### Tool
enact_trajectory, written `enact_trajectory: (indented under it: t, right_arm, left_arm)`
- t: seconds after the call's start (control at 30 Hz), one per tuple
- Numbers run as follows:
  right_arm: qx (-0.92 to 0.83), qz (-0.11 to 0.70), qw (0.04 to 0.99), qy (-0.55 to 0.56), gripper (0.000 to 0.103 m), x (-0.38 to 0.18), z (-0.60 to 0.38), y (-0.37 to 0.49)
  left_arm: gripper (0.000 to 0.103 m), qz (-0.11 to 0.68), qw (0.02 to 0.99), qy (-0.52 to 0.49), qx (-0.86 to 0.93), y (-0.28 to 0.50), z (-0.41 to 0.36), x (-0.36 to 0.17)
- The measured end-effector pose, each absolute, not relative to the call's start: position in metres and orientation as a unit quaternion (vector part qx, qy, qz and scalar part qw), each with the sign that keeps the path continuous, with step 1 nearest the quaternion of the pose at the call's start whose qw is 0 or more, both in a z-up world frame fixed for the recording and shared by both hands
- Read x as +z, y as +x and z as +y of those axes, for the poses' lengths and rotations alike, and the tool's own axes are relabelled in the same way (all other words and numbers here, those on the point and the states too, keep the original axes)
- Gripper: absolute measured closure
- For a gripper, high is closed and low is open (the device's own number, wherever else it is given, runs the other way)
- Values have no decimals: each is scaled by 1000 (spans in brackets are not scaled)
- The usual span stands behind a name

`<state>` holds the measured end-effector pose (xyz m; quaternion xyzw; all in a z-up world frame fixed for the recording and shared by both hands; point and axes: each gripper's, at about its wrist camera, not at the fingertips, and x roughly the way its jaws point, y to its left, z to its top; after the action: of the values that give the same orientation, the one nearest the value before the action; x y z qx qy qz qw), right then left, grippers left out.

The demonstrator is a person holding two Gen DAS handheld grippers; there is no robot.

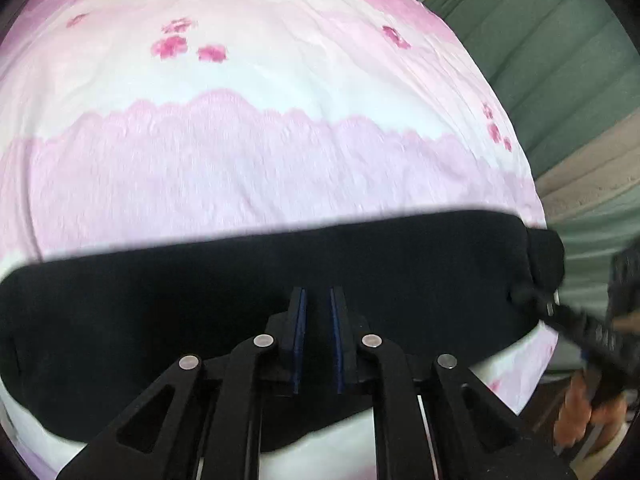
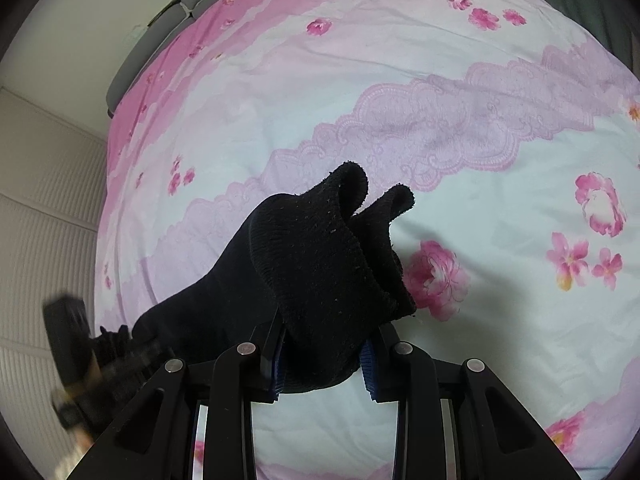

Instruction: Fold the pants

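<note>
Black pants (image 1: 200,300) lie as a long dark band across the pink flowered bedsheet (image 1: 240,160). My left gripper (image 1: 318,292) points down onto the middle of this band. Its blue pads stand nearly together with black cloth between them. My right gripper (image 2: 324,340) is shut on a ribbed end of the pants (image 2: 312,260), which stands up in folds above the sheet (image 2: 480,280). The right gripper (image 1: 536,300) also shows, blurred, at the band's right end. In the right wrist view the left gripper (image 2: 132,348) appears blurred at the lower left, against bunched fabric.
A green curtain (image 1: 540,40) hangs beyond the bed's right side. A grey headboard (image 2: 160,40) and a white ribbed wall panel (image 2: 40,200) border the bed. A person's hand (image 1: 580,408) holds the right tool.
</note>
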<state>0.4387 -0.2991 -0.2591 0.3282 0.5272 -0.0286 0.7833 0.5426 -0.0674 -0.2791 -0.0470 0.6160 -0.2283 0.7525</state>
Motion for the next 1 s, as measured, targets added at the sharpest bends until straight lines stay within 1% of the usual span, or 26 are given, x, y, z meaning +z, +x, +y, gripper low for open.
enact_trajectory:
  t: [0.03, 0.27, 0.43, 0.5, 0.57, 0.63, 0.73, 0.8, 0.87, 0.9, 0.97, 1.0]
  right_arm:
    - [-29, 527, 784, 326, 72, -259, -298, 438]
    - [-18, 520, 793, 316, 72, -247, -294, 433]
    - [-3, 512, 810, 288, 72, -231, -278, 437]
    - [-4, 511, 815, 273, 72, -226, -271, 440]
    - [-10, 513, 817, 263, 72, -221, -266, 442]
    - [-16, 514, 819, 254, 72, -213, -262, 444]
    - [-19, 515, 827, 225, 72, -196, -246, 448]
    - [-18, 517, 833, 198, 72, -188, -232, 452]
    - [-16, 514, 840, 172, 72, -178, -215, 456]
    - [-14, 512, 843, 163, 72, -173, -207, 458]
    - [-5, 505, 851, 143, 72, -162, -188, 462]
    - [-1, 502, 854, 135, 72, -158, -179, 464]
  left_arm:
    - [94, 619, 750, -50, -228, 548, -69, -282]
    - [95, 648, 728, -23, -221, 576, -89, -316]
    - [95, 656, 724, -13, -214, 571, -95, -328]
    - [95, 654, 726, -13, -212, 570, -86, -318]
    - [95, 635, 742, 4, -215, 560, -76, -299]
    - [95, 613, 761, 27, -210, 548, -64, -271]
    - [95, 600, 781, 17, -174, 533, -29, -235]
    - [92, 595, 791, 10, -144, 523, -6, -217]
    - [80, 589, 799, -4, -120, 512, 19, -203]
    - [77, 585, 804, -15, -107, 506, 34, -196]
    - [61, 577, 811, -31, -88, 496, 56, -187]
    - [57, 573, 815, -37, -77, 491, 66, -183]
